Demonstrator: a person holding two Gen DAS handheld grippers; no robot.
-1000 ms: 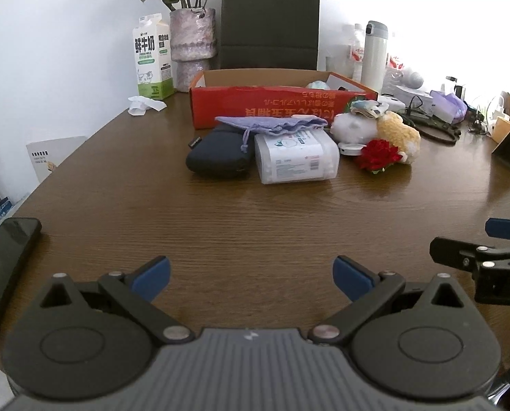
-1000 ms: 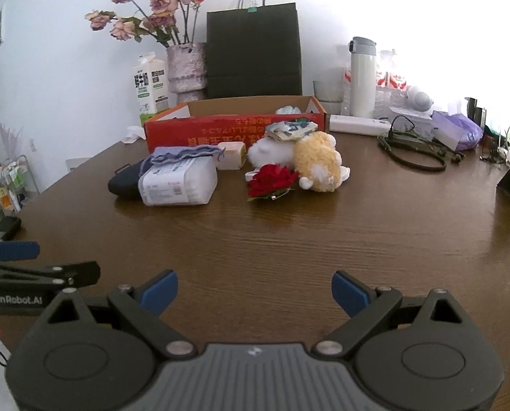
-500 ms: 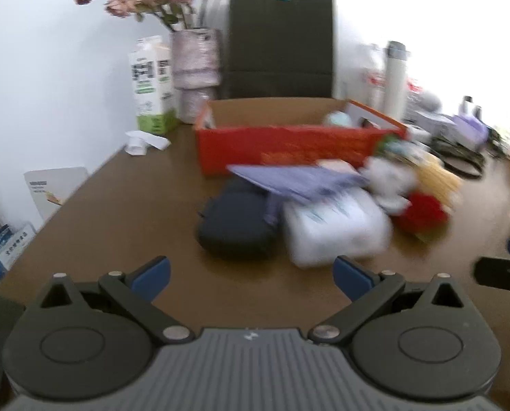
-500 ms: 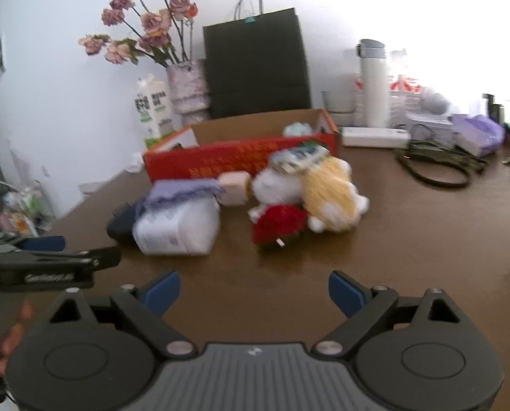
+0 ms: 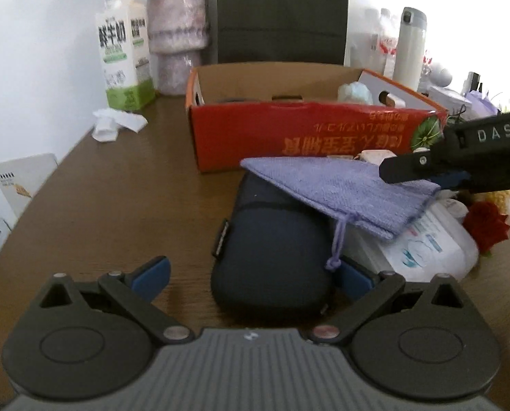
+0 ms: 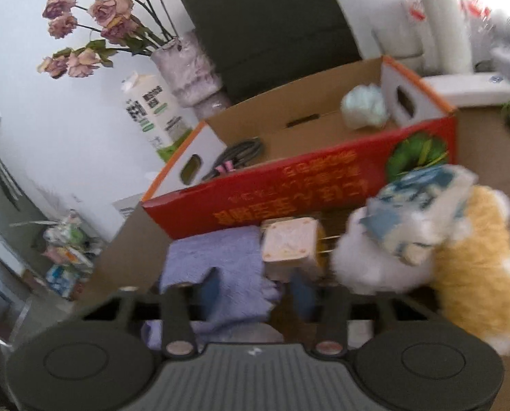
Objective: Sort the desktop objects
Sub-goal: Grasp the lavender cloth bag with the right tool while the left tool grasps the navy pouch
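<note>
A purple drawstring pouch (image 5: 344,195) lies across a dark blue zip case (image 5: 272,257) and a white wipes pack (image 5: 426,250), in front of the red cardboard box (image 5: 306,137). My left gripper (image 5: 251,274) is open, its fingers either side of the near end of the case. My right gripper (image 6: 258,291) is partly closed around the end of the pouch (image 6: 220,260); it also shows in the left wrist view (image 5: 426,167) over the pouch. A beige cube (image 6: 289,243), a white and yellow plush toy (image 6: 426,250) and a red flower (image 5: 487,226) lie right of the pouch.
A milk carton (image 5: 124,51), a vase of dried roses (image 5: 177,34), a dark paper bag (image 5: 282,13) and a white thermos (image 5: 409,44) stand behind the box. Crumpled paper (image 5: 114,123) lies at the left. The box holds cables (image 6: 237,157) and a pale bundle (image 6: 364,106).
Both grippers have moved forward to the pile by the box. The left now straddles the dark case. The right has narrowed its fingers around the purple pouch.
</note>
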